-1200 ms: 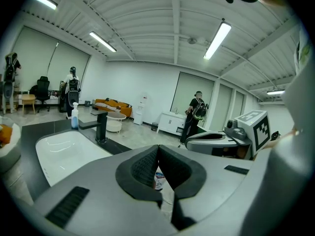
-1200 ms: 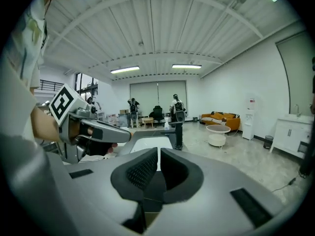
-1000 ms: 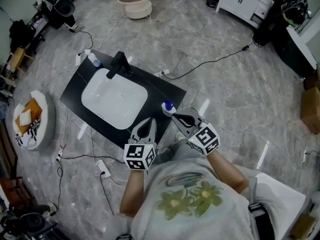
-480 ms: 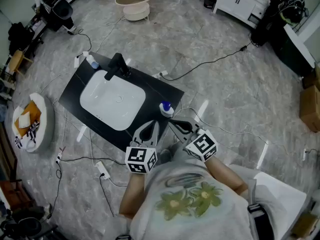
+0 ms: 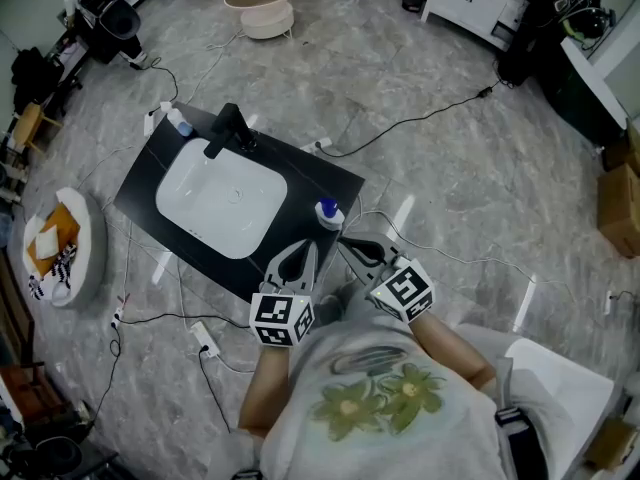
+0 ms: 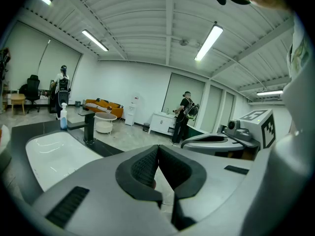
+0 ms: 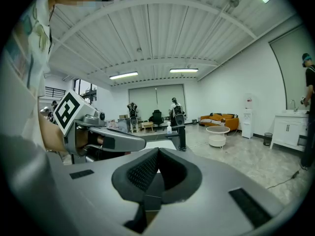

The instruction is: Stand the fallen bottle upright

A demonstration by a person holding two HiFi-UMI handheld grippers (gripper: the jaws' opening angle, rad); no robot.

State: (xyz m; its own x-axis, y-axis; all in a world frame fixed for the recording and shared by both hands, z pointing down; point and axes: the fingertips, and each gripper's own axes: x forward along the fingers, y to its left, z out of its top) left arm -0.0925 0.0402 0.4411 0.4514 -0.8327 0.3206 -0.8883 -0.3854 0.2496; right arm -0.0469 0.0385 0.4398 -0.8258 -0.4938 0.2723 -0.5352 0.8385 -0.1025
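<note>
In the head view, a black countertop (image 5: 330, 183) with a white sink basin (image 5: 220, 198) sits left of centre on a grey marbled floor (image 5: 440, 168). The blue-capped bottle (image 5: 327, 213) is on the countertop's right corner, near the middle of the frame. It is seen almost from overhead, its cap showing over a pale body. It looks upright, though this angle does not settle it.

The 2 grippers are in the lower centre, close to the person's chest. The right gripper (image 5: 346, 243) points up-left, its tips just below and right of the bottle and apart from it. Its own view shows its jaws pressed together with nothing between them. The left gripper (image 5: 306, 247) lies beside it on the left, over the countertop's lower edge. Its jaws also meet, gripping nothing.

A black faucet (image 5: 226, 129) stands at the basin's upper edge. A spray bottle (image 5: 178, 120) stands on the countertop's upper-left corner.
</note>
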